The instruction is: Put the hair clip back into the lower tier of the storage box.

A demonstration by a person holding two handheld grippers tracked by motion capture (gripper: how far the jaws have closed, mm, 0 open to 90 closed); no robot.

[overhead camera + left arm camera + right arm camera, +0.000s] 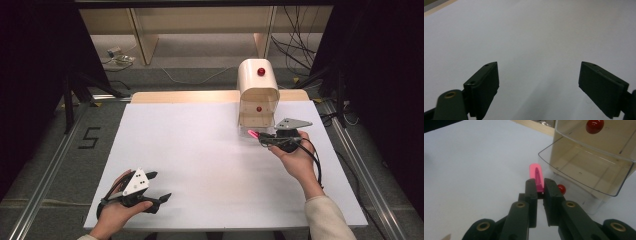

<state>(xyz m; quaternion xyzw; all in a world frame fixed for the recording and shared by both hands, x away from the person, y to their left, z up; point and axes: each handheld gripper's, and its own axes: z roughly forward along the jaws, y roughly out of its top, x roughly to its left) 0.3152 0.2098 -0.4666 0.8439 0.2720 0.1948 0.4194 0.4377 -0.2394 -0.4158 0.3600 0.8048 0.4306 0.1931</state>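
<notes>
A cream drawer cabinet (257, 82) with red knobs stands at the back right of the white table (200, 160). Its lowest clear drawer (584, 170) is pulled out, and I see nothing in it. My right gripper (262, 137) (540, 185) is shut on a flat pink piece (252, 134) (536, 176) that sticks out past its tips. It is held just in front of that drawer, beside the drawer's red knob (561, 189). My left gripper (161, 185) (539, 75) rests near the table's front left corner, open, with bare white table between its jaws.
A shut clear drawer with its own red knob (594, 125) sits above the open one. A wooden strip (180, 96) runs along the table's back edge. Cables (300, 45) lie on the floor behind, and a "5" mark (89, 137) is on the floor to the left.
</notes>
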